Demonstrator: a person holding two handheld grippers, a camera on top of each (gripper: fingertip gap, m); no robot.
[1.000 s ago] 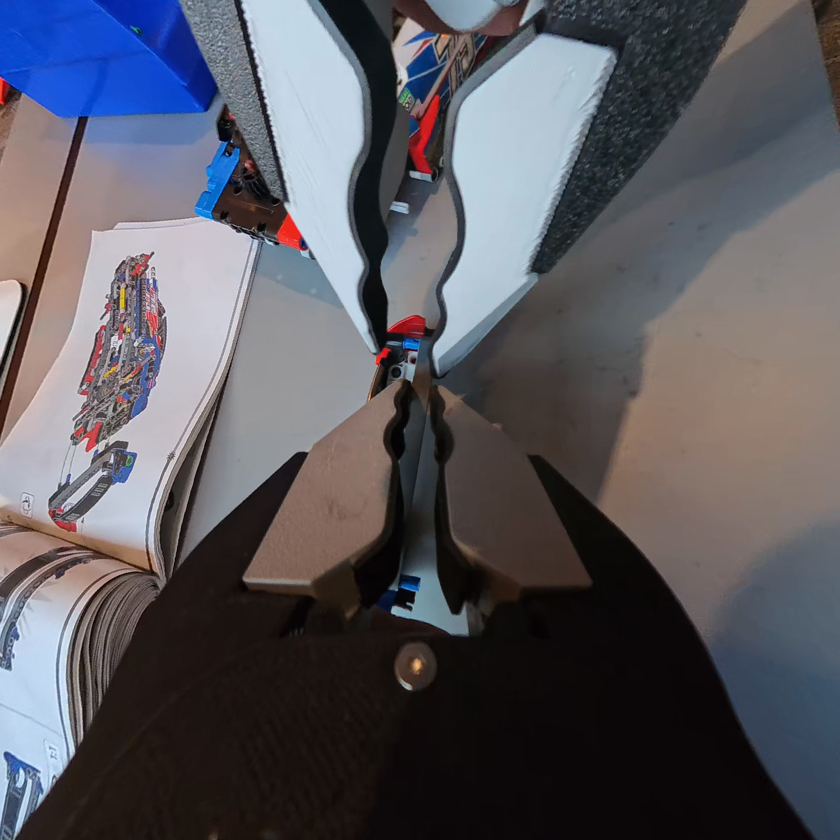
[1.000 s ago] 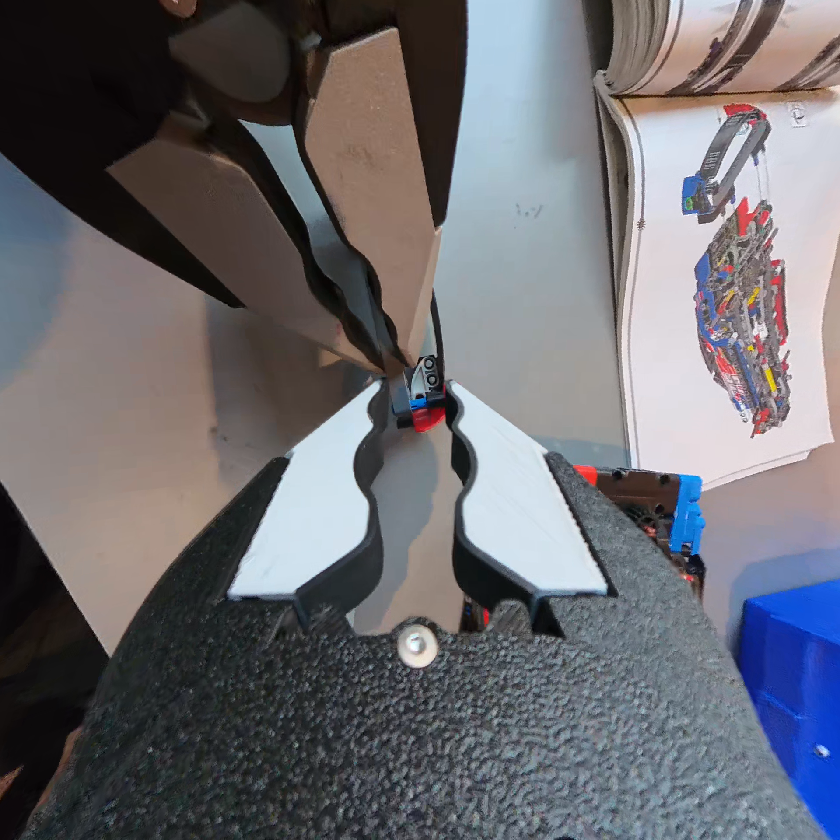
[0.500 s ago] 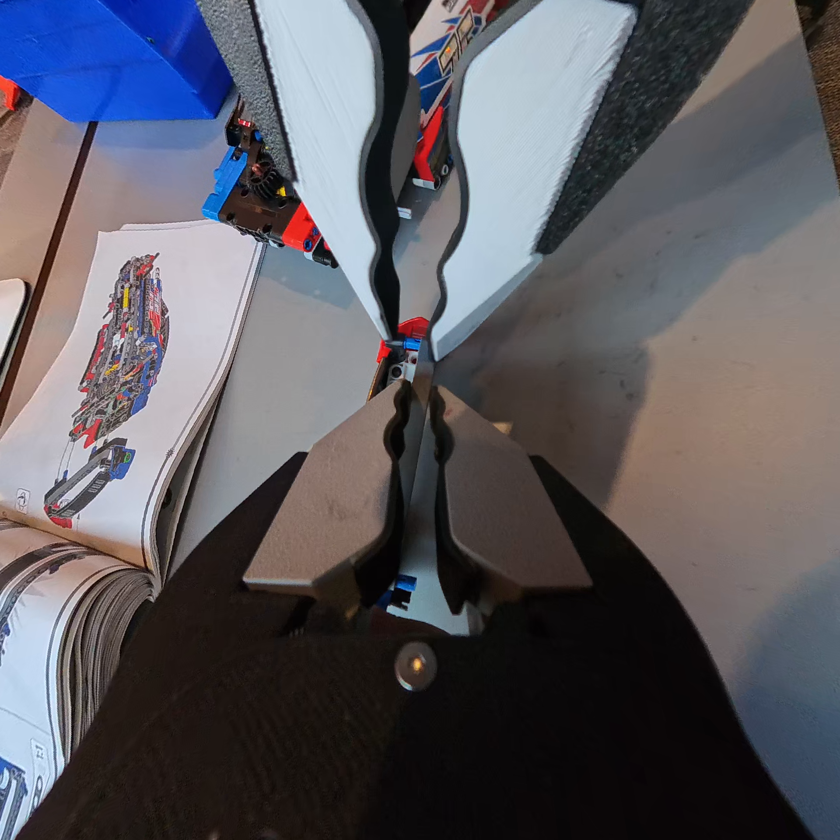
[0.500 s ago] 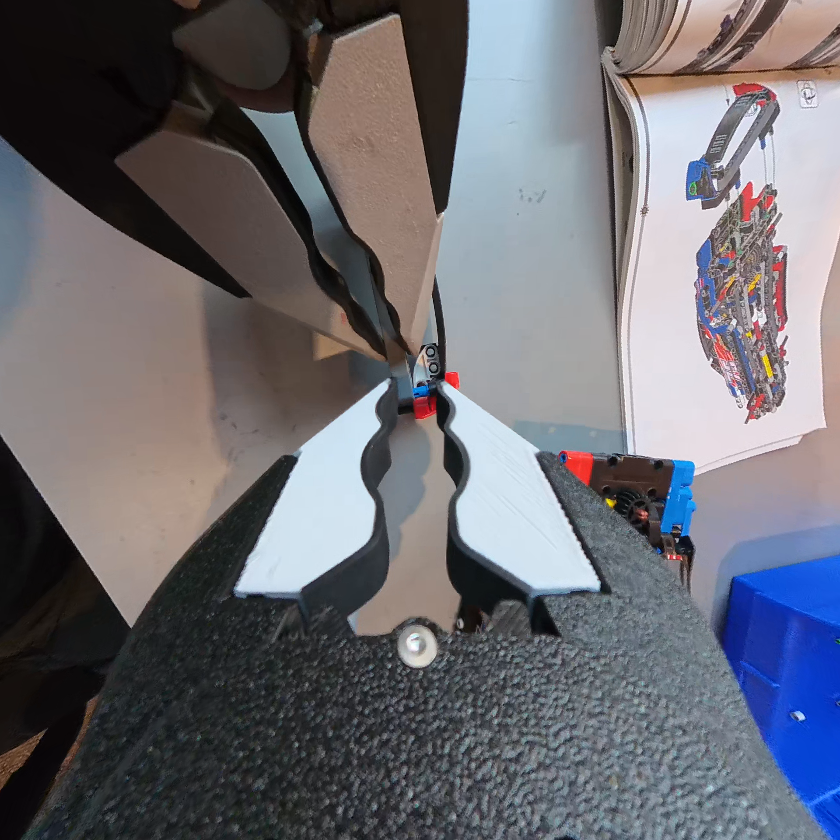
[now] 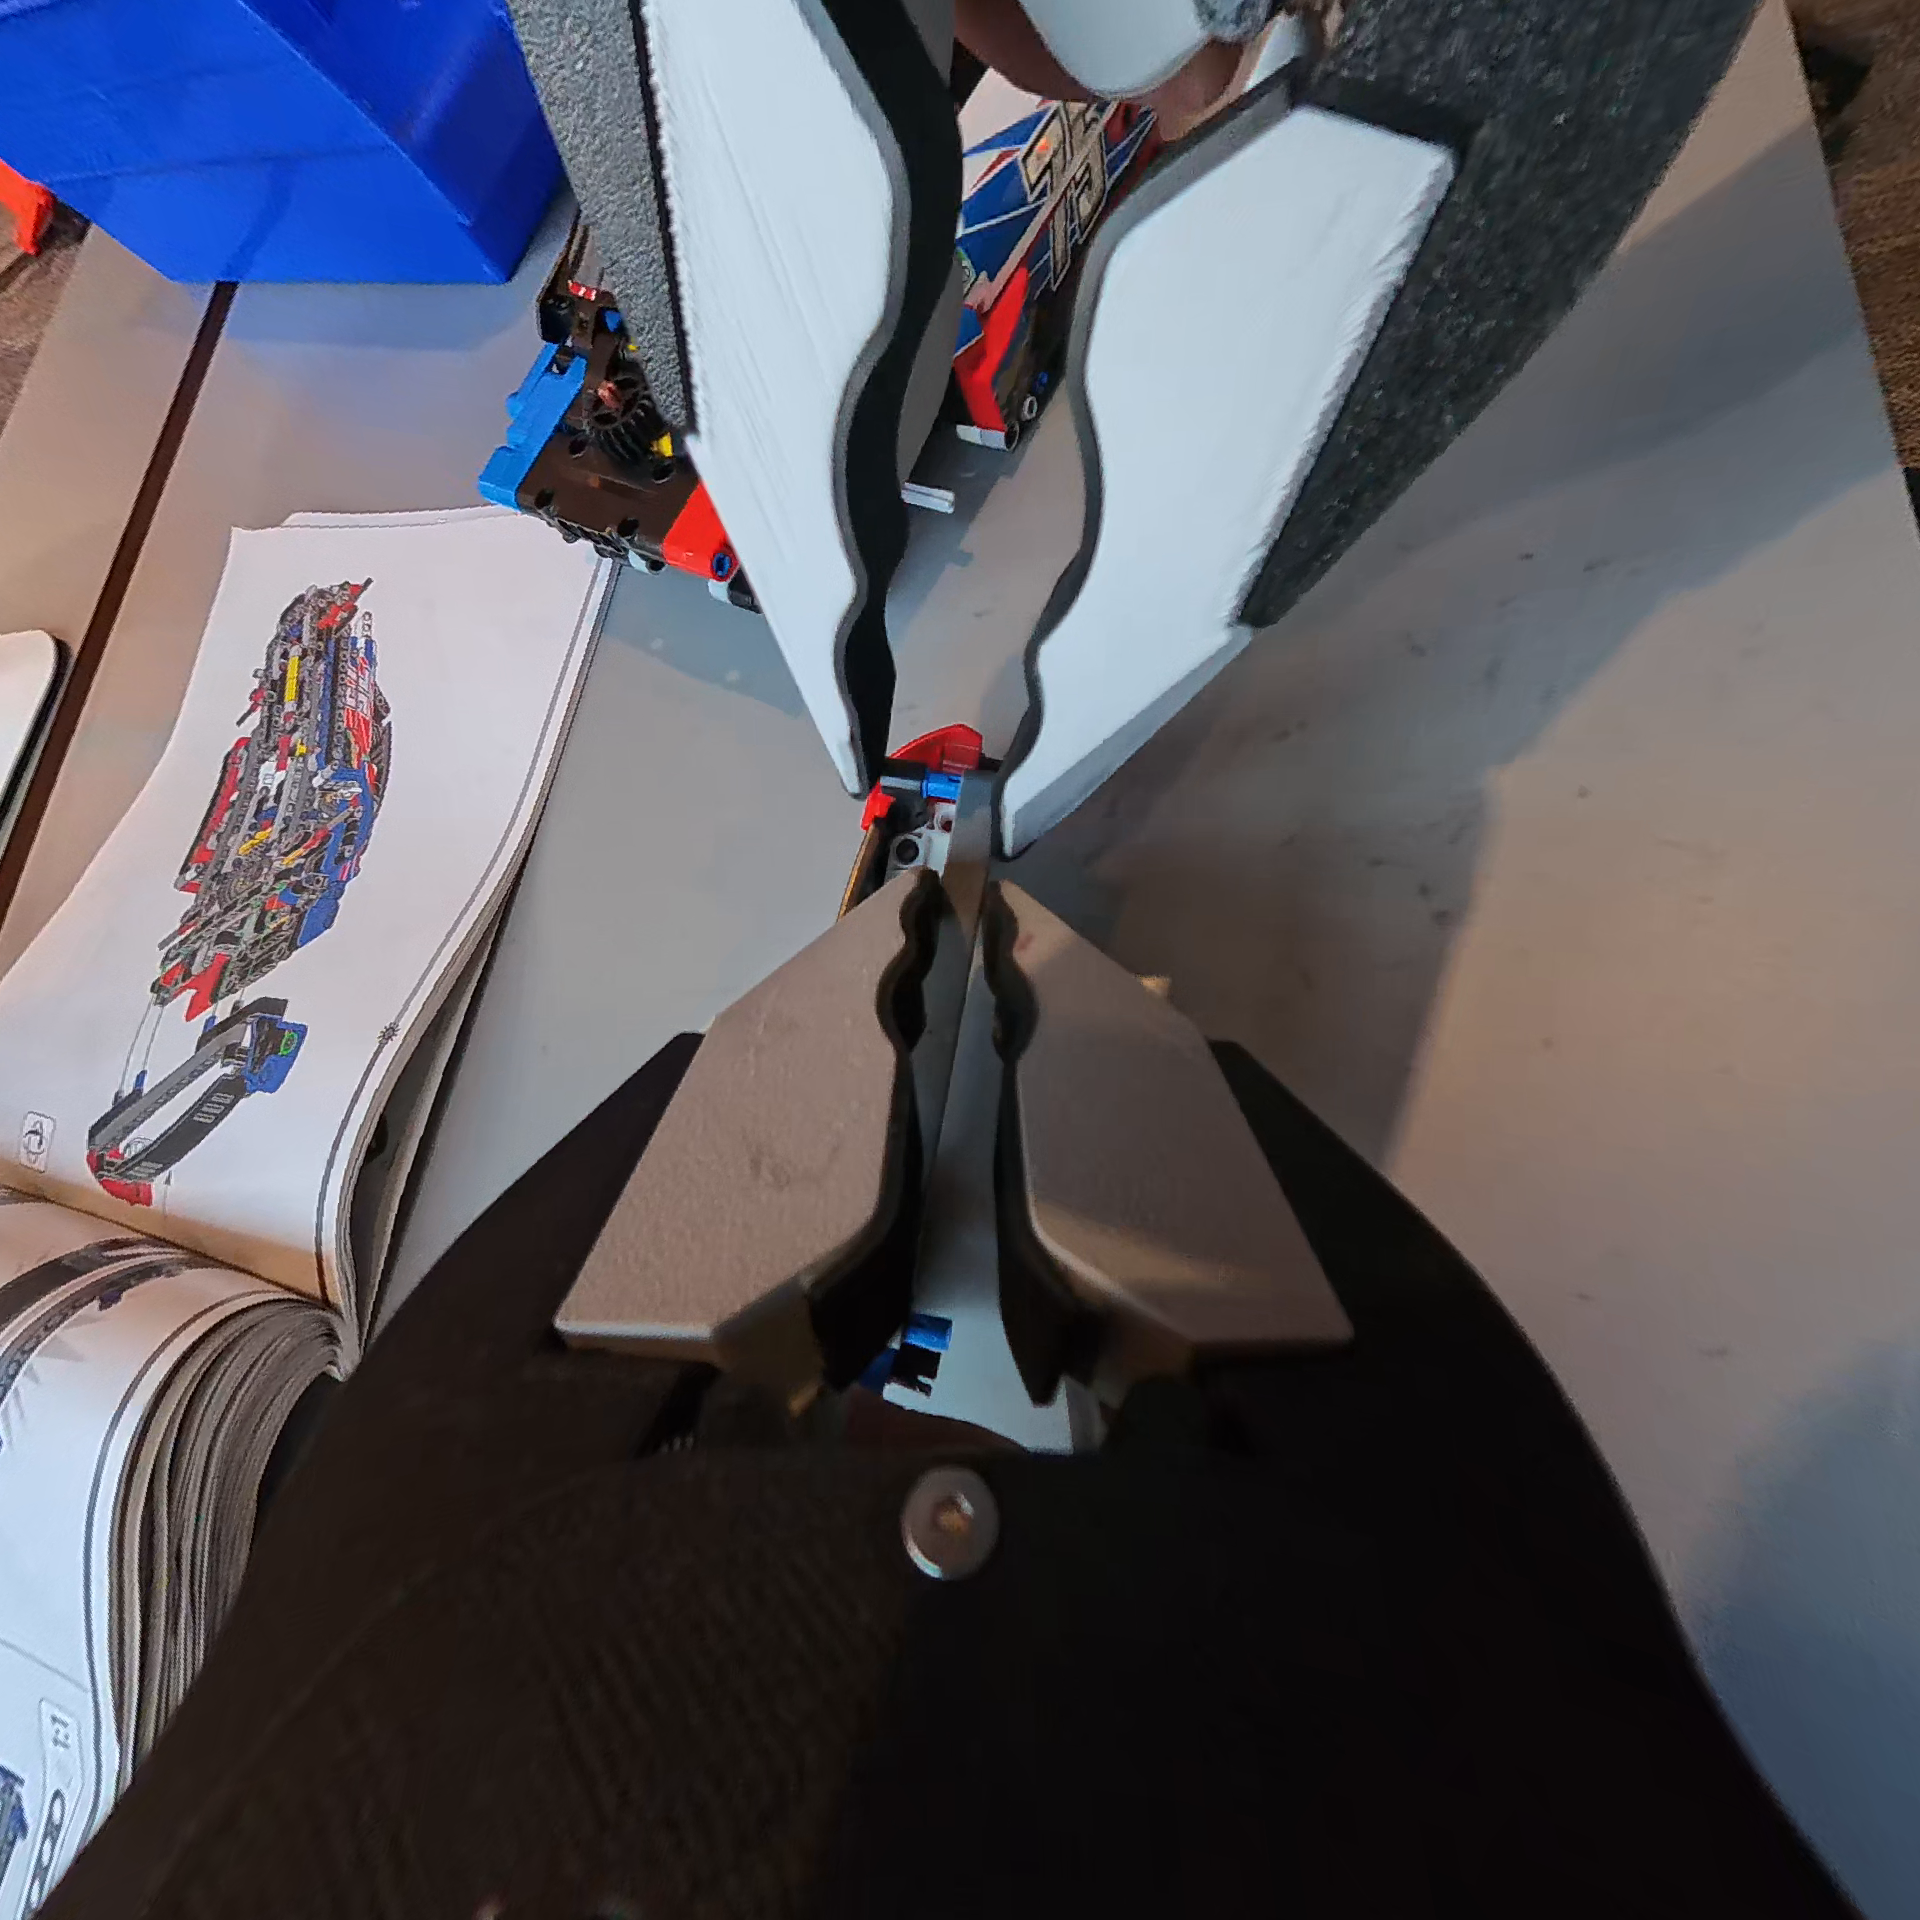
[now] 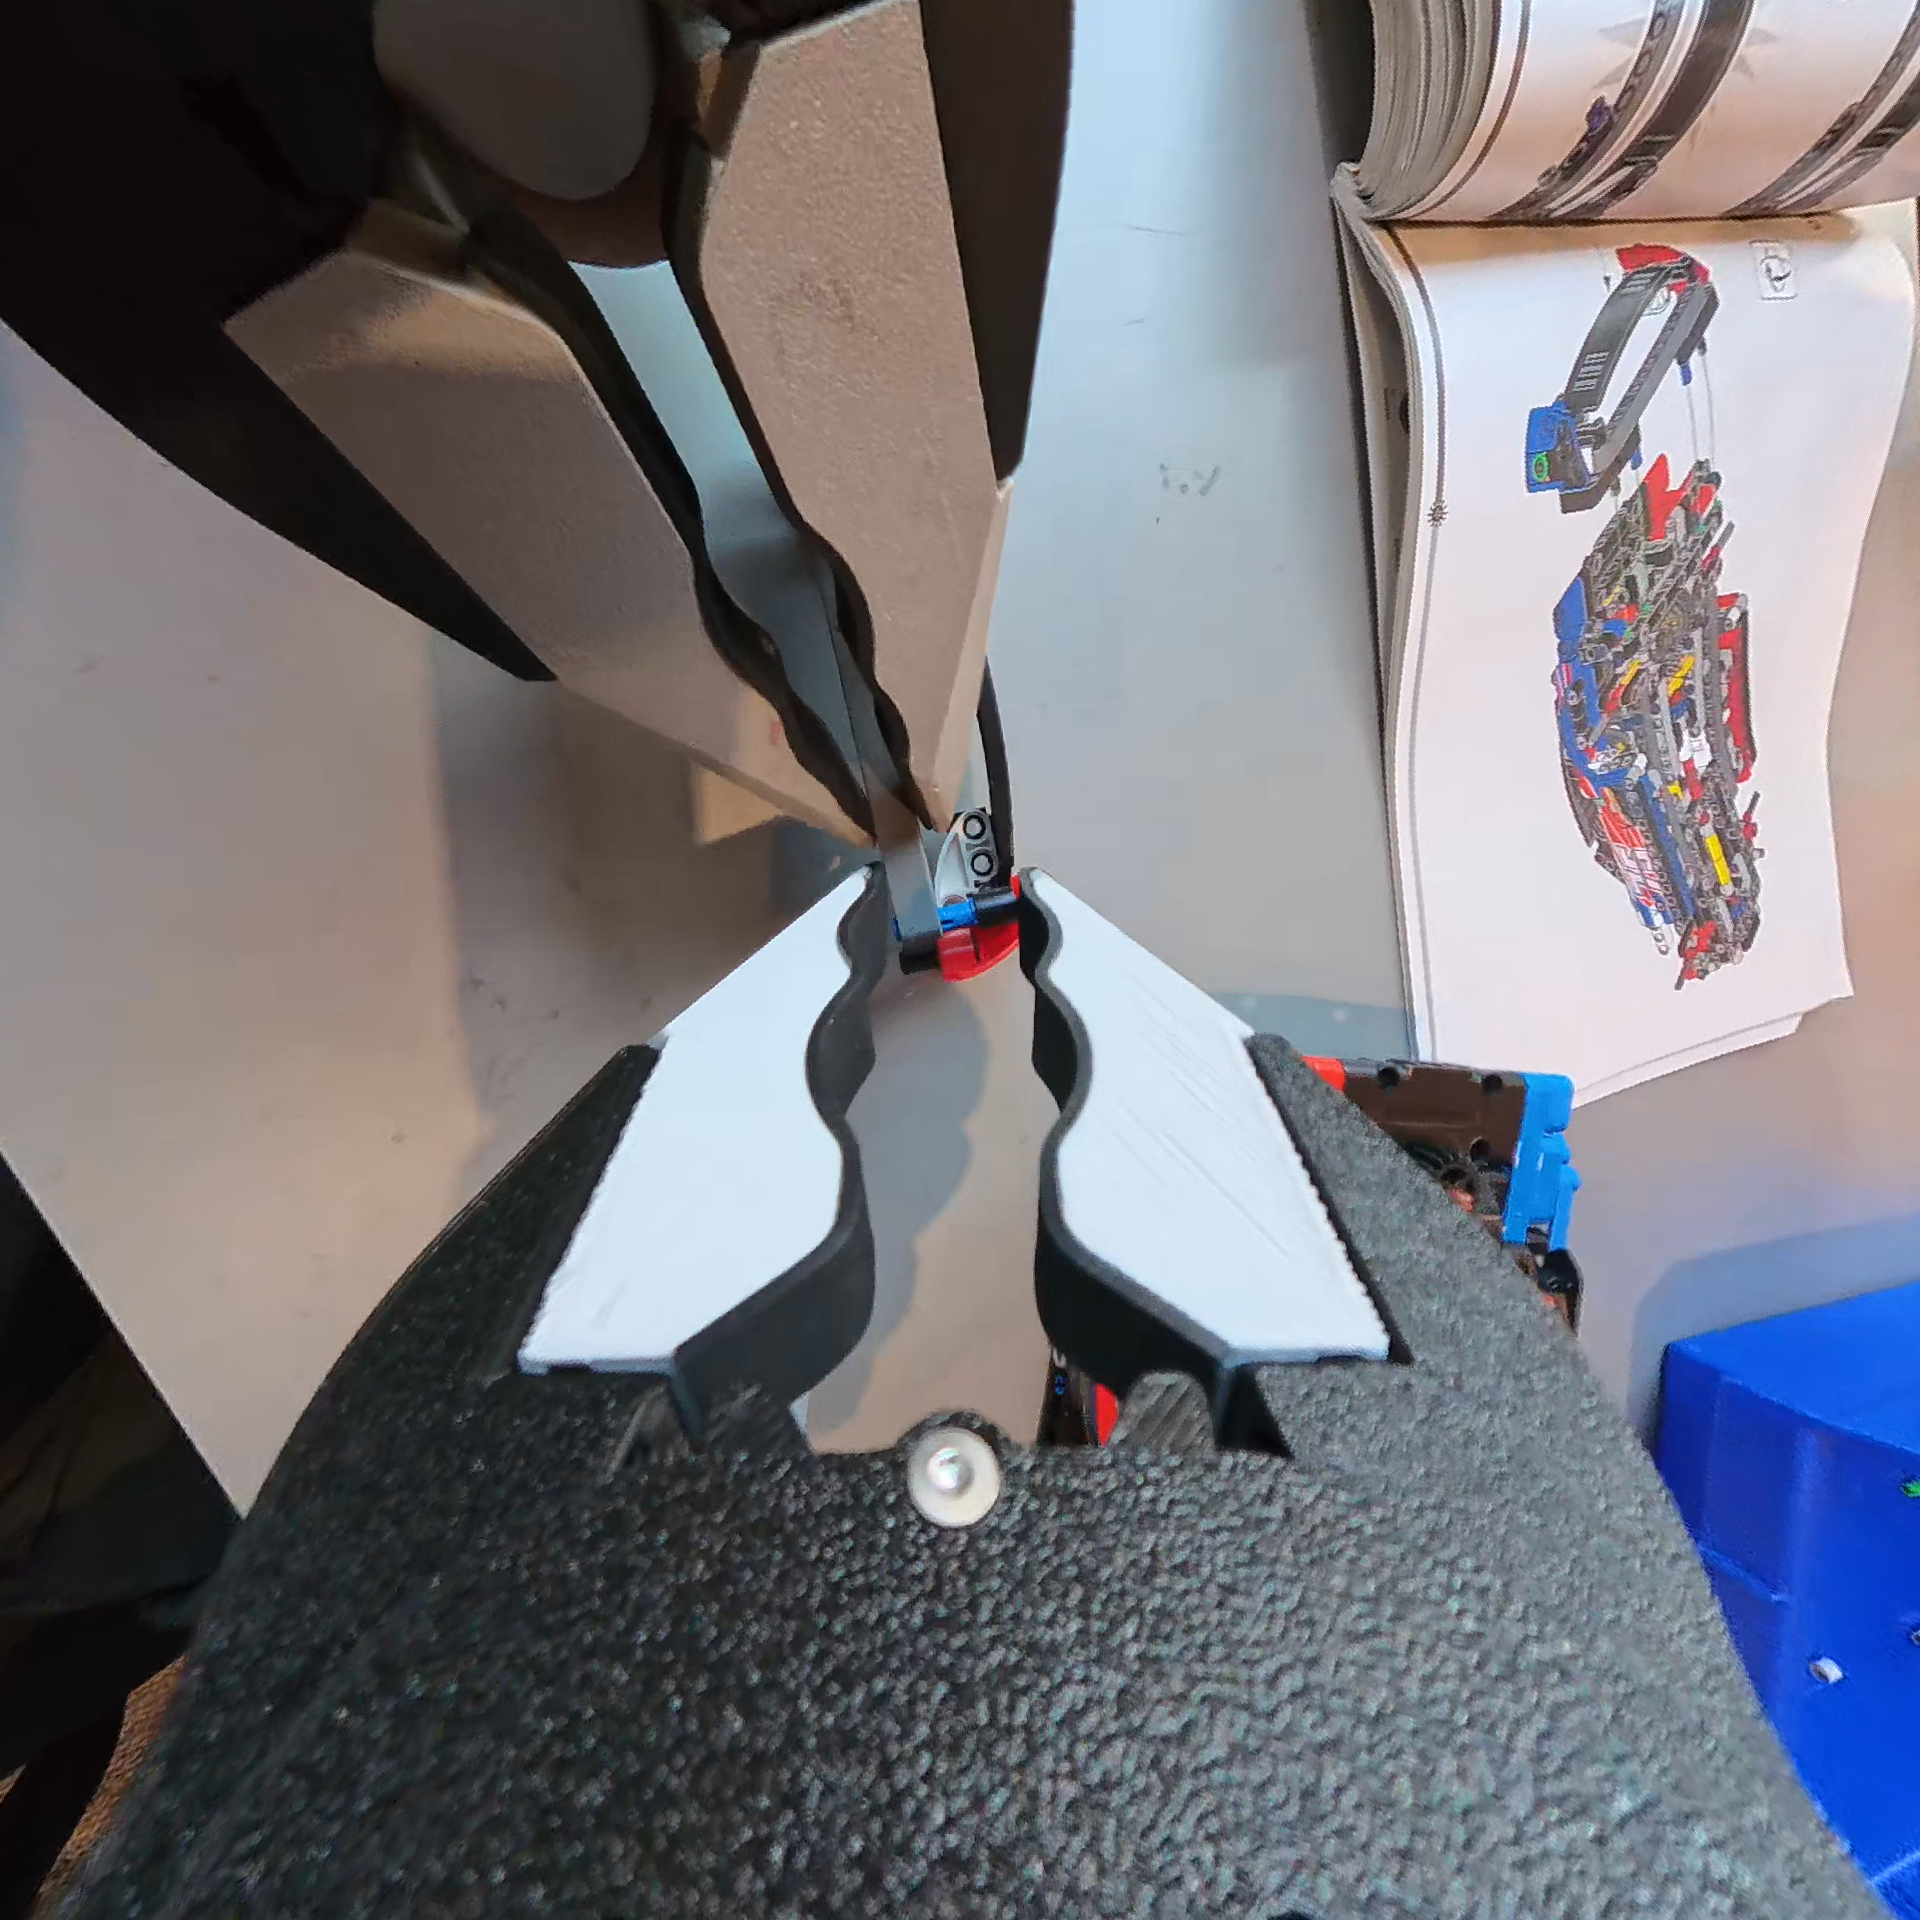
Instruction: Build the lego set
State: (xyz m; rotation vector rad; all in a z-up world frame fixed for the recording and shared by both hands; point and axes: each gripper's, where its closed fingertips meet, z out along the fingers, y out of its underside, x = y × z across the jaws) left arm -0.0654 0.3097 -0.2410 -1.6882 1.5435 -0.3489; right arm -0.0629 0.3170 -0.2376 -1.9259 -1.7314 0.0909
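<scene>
While the grey fingers of the left gripper are pressed nearly together, a flat grey panel of a small lego sub-assembly is pinched between them, its red and blue end projecting past the tips toward twelve o'clock in the left wrist view. That same end is met by the right gripper, whose white fingers are narrowed on the red and blue pieces; in the right wrist view the left tip touches the panel edge and the right tip touches a red piece, so the sub-assembly is held from both sides above the grey table. At nine o'clock in the left wrist view an open instruction booklet is laid flat, showing a drawing of a red, blue and black vehicle with a smaller part beneath it; small marks in the page corners cannot be made out. At eleven o'clock a partly built model in black, blue and red is seen on the table, with a blue bin beyond it. At twelve o'clock a red, white and blue stickered body panel is glimpsed between the white fingers.
</scene>
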